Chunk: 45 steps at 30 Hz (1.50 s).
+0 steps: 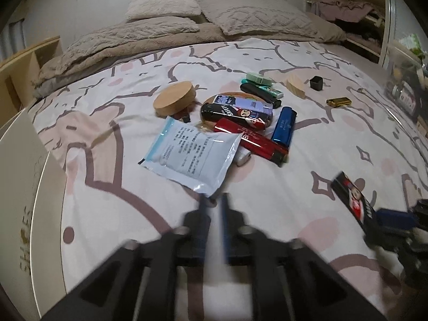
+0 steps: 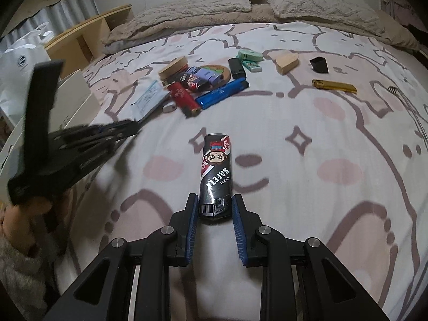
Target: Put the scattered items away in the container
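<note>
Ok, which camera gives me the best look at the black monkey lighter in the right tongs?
The right wrist view: the black monkey lighter fills the centre, label sharp, its base clamped between the right tongs. The left wrist view shows only its blurred upper part at the frame's right edge.

My right hand-held gripper (image 2: 214, 208): black linkage arms, silver pivot screws, blue ribbed pads (image 2: 239, 230); fuzzy grey knit sleeve (image 2: 18, 275)
</note>
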Each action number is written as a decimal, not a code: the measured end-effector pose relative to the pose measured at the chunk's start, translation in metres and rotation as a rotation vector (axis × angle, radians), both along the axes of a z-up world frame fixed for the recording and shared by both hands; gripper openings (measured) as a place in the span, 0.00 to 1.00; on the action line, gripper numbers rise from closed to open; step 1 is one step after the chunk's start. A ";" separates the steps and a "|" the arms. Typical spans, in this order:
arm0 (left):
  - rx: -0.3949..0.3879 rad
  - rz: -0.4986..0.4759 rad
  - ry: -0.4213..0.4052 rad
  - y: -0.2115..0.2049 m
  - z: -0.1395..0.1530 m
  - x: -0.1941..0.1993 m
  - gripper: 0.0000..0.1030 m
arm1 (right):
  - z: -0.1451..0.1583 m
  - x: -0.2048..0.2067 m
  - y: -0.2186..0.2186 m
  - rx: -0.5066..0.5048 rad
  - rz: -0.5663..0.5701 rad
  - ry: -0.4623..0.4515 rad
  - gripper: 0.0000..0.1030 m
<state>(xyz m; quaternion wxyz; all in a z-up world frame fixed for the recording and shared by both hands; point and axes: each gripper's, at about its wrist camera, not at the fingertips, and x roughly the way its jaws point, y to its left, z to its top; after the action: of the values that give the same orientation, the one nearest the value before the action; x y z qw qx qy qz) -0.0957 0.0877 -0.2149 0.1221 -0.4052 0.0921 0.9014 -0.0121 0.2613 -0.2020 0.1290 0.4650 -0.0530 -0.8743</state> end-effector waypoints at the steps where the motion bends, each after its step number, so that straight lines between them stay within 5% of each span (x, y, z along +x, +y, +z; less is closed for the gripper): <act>1: -0.003 0.000 0.003 0.001 0.000 -0.002 0.43 | 0.000 0.002 0.000 -0.005 0.002 -0.001 0.25; 9: -0.005 0.007 0.014 0.001 -0.002 -0.015 0.42 | -0.002 0.013 -0.007 -0.007 0.007 -0.005 0.25; 13: -0.015 -0.022 0.010 0.006 -0.003 -0.016 0.15 | -0.002 0.019 -0.009 -0.009 0.006 -0.003 0.25; 18: -0.035 -0.032 0.015 0.010 -0.004 -0.014 0.04 | -0.003 0.019 -0.009 -0.013 0.005 -0.003 0.25; 25: 0.031 -0.015 -0.031 0.001 -0.001 -0.004 0.03 | -0.003 0.016 -0.007 -0.036 0.004 -0.005 0.25; 45: 0.051 -0.066 -0.190 -0.001 0.020 0.084 0.03 | -0.005 0.017 -0.010 -0.010 0.029 -0.002 0.25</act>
<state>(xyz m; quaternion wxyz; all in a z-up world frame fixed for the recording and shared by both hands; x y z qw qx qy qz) -0.0116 0.0866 -0.1946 0.1703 -0.4823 0.0705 0.8564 0.0053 0.2515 -0.2068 0.1438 0.4657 -0.0508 -0.8717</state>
